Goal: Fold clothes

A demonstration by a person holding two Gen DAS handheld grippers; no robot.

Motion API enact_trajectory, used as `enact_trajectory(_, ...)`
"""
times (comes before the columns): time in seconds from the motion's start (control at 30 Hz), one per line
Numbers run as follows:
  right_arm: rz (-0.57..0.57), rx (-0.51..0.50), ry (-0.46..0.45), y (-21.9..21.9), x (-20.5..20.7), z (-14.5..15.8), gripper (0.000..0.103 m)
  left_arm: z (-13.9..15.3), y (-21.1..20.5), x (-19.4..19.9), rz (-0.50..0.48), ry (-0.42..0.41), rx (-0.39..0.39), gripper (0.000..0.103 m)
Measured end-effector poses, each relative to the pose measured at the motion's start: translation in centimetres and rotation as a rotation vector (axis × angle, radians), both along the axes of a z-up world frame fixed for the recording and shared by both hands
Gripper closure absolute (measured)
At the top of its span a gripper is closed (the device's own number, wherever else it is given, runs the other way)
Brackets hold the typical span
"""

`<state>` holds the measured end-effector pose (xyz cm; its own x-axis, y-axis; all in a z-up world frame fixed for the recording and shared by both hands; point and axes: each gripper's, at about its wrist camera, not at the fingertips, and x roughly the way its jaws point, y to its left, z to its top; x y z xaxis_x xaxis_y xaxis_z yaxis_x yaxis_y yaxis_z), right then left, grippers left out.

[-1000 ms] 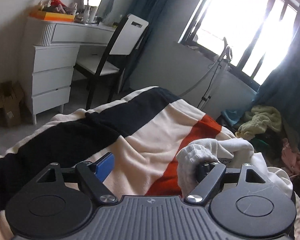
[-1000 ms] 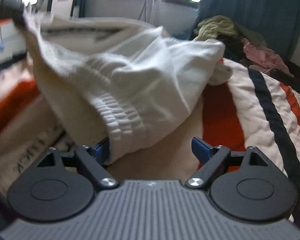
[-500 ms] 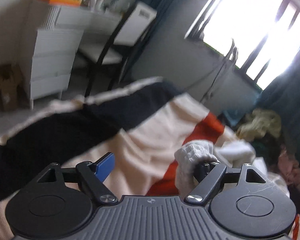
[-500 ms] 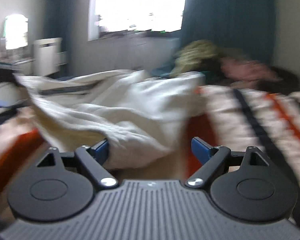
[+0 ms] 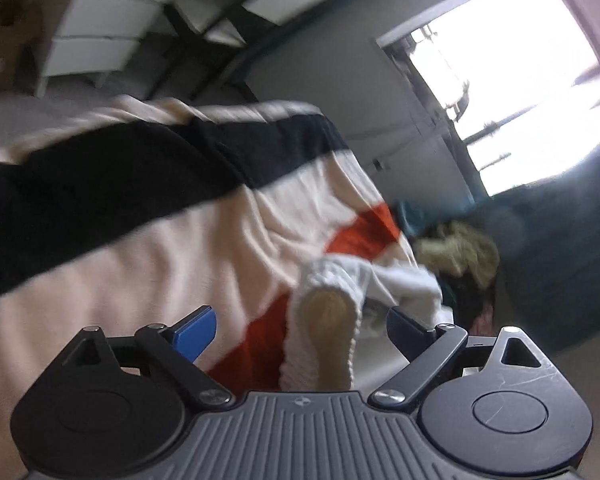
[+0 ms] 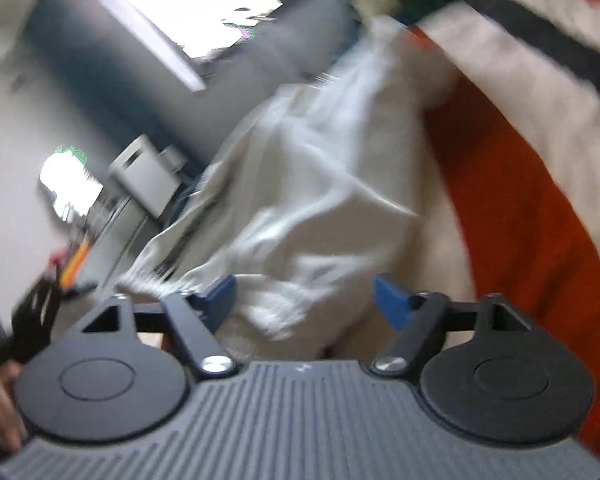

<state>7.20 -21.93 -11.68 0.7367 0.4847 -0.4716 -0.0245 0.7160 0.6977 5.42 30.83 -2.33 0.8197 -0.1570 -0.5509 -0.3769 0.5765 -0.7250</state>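
Both claws stand with fingers spread. The left claw (image 5: 296, 326) has a ribbed cuff of the white garment (image 5: 340, 292) between its fingers, not pinched. The right claw (image 6: 306, 300) straddles the garment's (image 6: 300, 184) bulk, its left finger touching cloth. My judgement: each should close firmly on an edge or cuff before pulling, so the cloth spreads flat. The garment lies rumpled and bunched on the striped blanket (image 5: 180, 248) over the bed; both views are blurred.
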Motion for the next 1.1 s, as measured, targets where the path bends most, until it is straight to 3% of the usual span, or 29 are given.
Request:
enact_trajectory(0.07, -0.034, 0.105, 0.087, -1.1, 0.8, -1.9, 0.027, -0.6, -0.7, 1.7, -0.024, 0.015, -0.002, 0.011)
enact_trajectory(0.13, -0.003, 0.201, 0.137, -1.0, 1.6, -3.3, 0.027, -1.2, -1.5, 3.4, -0.046, 0.023, 0.013, 0.011)
enact_trajectory(0.23, 0.097, 0.303, 0.201, 0.4, 2.9, -5.2, 0.026, -2.1, -2.7, 5.8, -0.069, 0.051, 0.068, 0.022)
enact_trajectory(0.3, 0.136, 0.290, 0.212, 1.9, 3.6, -5.7, 0.026, -2.7, -2.9, 6.6, -0.061, 0.064, 0.065, 0.041)
enact_trajectory(0.33, 0.113, 0.296, 0.211, 2.0, 3.7, -5.9, 0.026, -3.0, -3.0, 6.9, -0.057, 0.070, 0.063, 0.044)
enact_trajectory(0.4, 0.040, 0.389, 0.208, 1.1, 3.6, -6.6, 0.028, -3.2, -3.0, 7.5, -0.045, 0.077, 0.069, 0.064)
enact_trajectory(0.47, -0.045, 0.499, 0.193, -0.3, 3.2, -7.2, 0.028, -2.9, -2.8, 7.8, -0.038, 0.085, 0.100, 0.076)
enact_trajectory(0.5, -0.062, 0.501, 0.186, -0.4, 3.2, -7.2, 0.028, -2.7, -2.8, 8.0, -0.037, 0.083, 0.114, 0.080)
enact_trajectory(0.53, -0.062, 0.488, 0.186, -0.1, 3.2, -7.1, 0.033, -2.4, -2.6, 8.3, -0.039, 0.083, 0.127, 0.082)
enact_trajectory(0.6, -0.014, 0.426, 0.203, 1.8, 3.3, -6.7, 0.061, -1.4, -1.9, 9.1, -0.033, 0.074, 0.165, 0.085)
enact_trajectory(0.67, 0.028, 0.393, 0.203, 4.0, 3.1, -6.2, 0.071, -0.1, -0.3, 9.8, -0.013, 0.059, 0.177, 0.086)
enact_trajectory(0.8, 0.109, 0.367, 0.143, 10.9, 2.1, -4.9, 0.073, 2.9, 5.3, 12.6, -0.001, 0.064, 0.176, 0.086)
enact_trajectory(0.87, 0.155, 0.396, 0.143, 15.3, 2.8, -4.7, 0.074, 4.9, 8.5, 14.4, 0.022, 0.086, 0.212, 0.087)
enact_trajectory(1.1, 0.340, 0.413, 0.158, 30.5, 7.7, -3.3, 0.074, 8.7, 15.0, 22.6, 0.079, 0.132, 0.455, 0.086)
